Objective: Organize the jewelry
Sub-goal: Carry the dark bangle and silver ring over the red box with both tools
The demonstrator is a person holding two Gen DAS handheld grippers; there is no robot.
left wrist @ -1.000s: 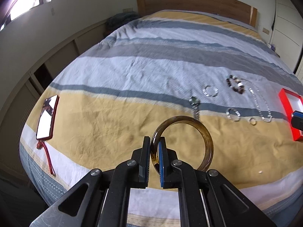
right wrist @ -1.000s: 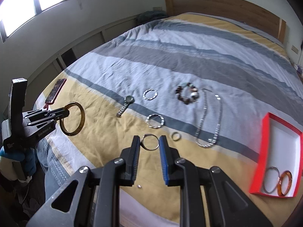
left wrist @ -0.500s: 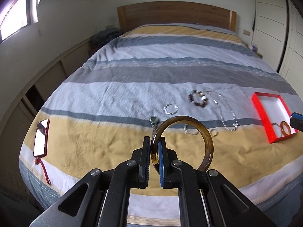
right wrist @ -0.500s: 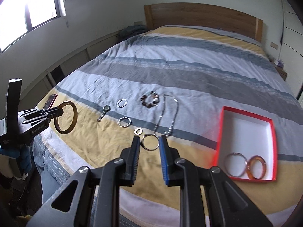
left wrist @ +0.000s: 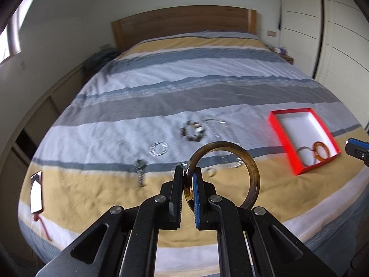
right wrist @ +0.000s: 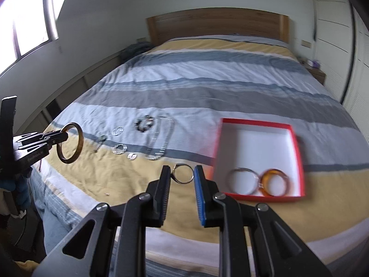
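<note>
Blurred bed [left wrist: 207, 87], jewelry smeared; right gripper [left wrist: 356, 149] edge-cropped.

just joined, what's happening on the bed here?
A person is sorting jewelry off the striped bed into a red box, one set of tongs per hand. The left tongs are shut on a brown bangle; the right tongs grip a thin metal ring. Both pieces are in the air. The box already holds a silver bangle and an amber bangle. A watch, bracelets and a chain necklace lie on the cover.
</note>
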